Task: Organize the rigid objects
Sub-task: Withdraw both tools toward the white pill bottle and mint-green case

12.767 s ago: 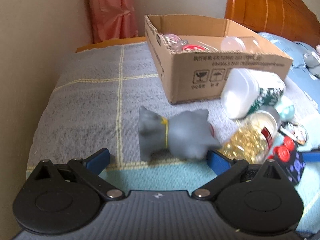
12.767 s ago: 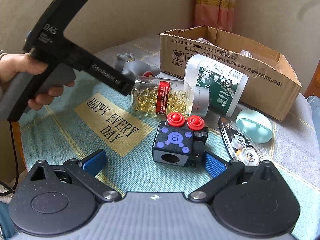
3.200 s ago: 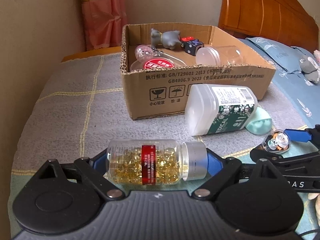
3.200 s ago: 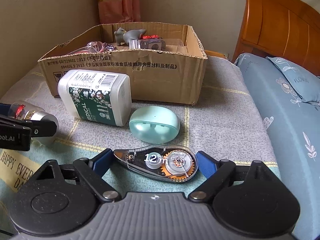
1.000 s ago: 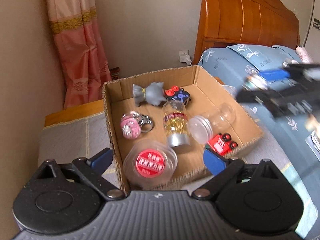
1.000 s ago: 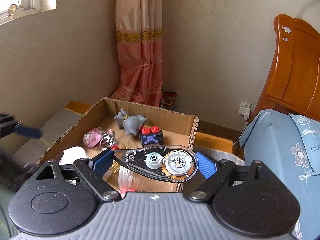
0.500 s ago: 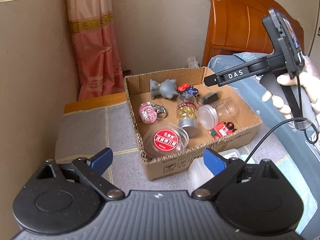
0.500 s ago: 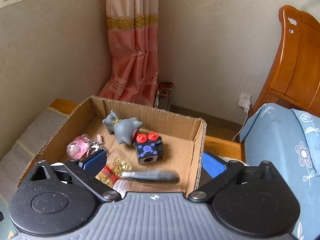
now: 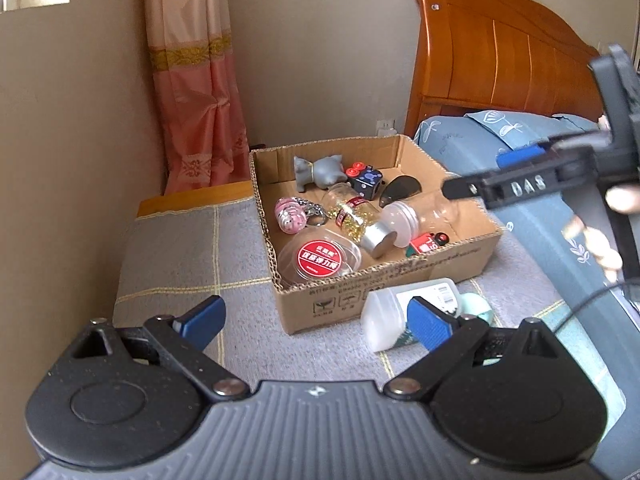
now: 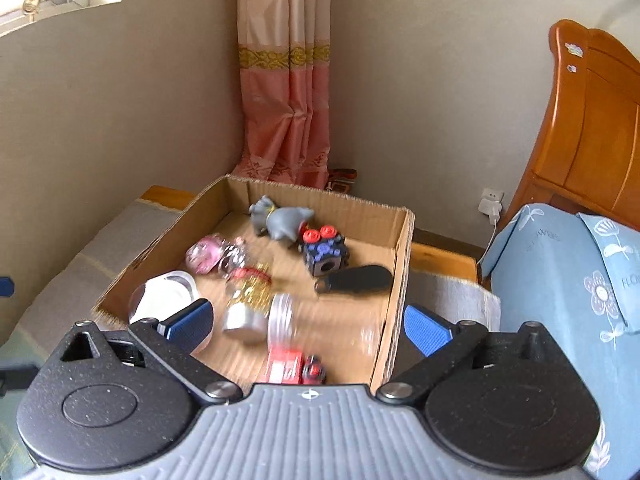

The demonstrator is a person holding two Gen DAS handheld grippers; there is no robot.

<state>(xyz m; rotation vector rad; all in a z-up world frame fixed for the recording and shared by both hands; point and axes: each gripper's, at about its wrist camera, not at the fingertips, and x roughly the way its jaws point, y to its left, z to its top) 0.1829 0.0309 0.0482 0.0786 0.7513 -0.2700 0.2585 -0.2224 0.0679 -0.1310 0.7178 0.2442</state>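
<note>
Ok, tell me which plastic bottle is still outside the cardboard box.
The white, green-labelled bottle, lying before the cardboard box; the capsule bottle lies inside.

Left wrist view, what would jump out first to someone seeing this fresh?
The open cardboard box crammed with small things, a red-lidded clear tub at its near corner and a grey toy animal at the back. Next, the orange wooden headboard at upper right. A white bottle lies just outside the box.

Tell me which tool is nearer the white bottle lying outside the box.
Left. The left tool hangs open just before the white bottle; the right tool is beyond it, over the cardboard box.
</note>
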